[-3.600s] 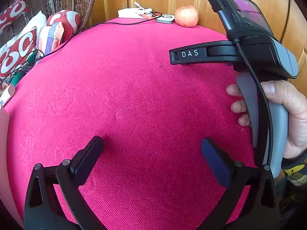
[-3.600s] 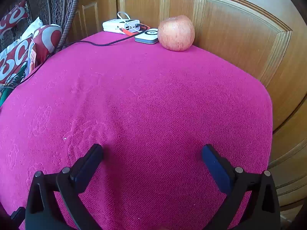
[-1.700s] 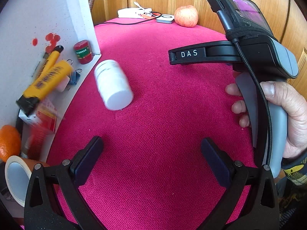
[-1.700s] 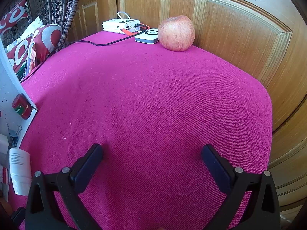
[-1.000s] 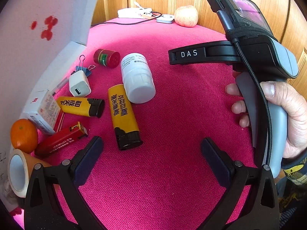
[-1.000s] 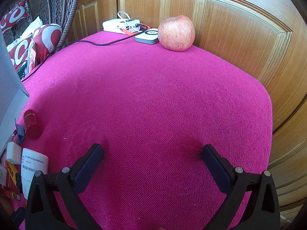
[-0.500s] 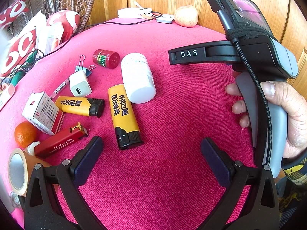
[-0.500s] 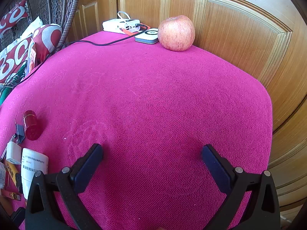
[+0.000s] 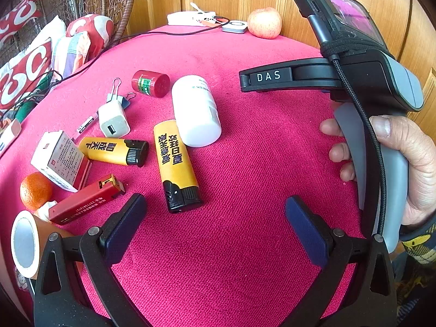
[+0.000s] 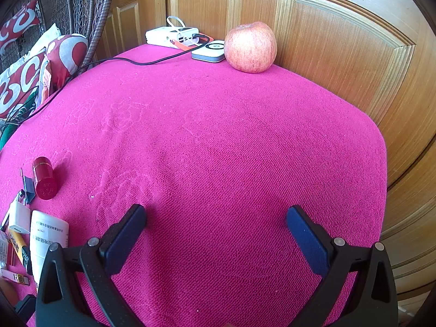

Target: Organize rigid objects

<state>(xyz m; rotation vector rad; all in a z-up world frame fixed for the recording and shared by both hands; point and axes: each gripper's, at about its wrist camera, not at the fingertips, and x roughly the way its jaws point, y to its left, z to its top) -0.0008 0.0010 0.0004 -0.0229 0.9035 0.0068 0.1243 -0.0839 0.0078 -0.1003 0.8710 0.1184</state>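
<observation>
- The left gripper (image 9: 215, 218) hangs over the table (image 9: 259, 163) with its jaws spread wide and nothing between them.
- The right gripper (image 10: 215, 226) is just as wide open and holds nothing; only bare pink cloth lies ahead of its jaws, with an apple (image 10: 250, 47) far ahead against the wooden panel.
- The clutter to be sorted lies ahead and to the left of the left jaws. Nearest is a large yellow lighter (image 9: 177, 163), its black cap end just ahead of the left finger (image 9: 122, 229).
- Its long axis runs roughly straight away from the jaws, so the jaw opening already lies across its narrow width; a short push forward and leftward would likely straddle it.
- The white bottle (image 9: 196, 111) lies on its side just beyond, touching or nearly touching the lighter's far end, also lengthwise away from the jaws.
- Further left are a second yellow lighter (image 9: 114, 151) lying crosswise, a red lighter (image 9: 84, 201), a white charger (image 9: 113, 120), a small box (image 9: 60, 160), an orange (image 9: 35, 190) and a tape roll (image 9: 24, 242).
- A red-capped jar (image 9: 150, 83) lies beyond the charger.
- In the right wrist view these things sit at the far left edge, so the left hand is much the nearer.
</observation>
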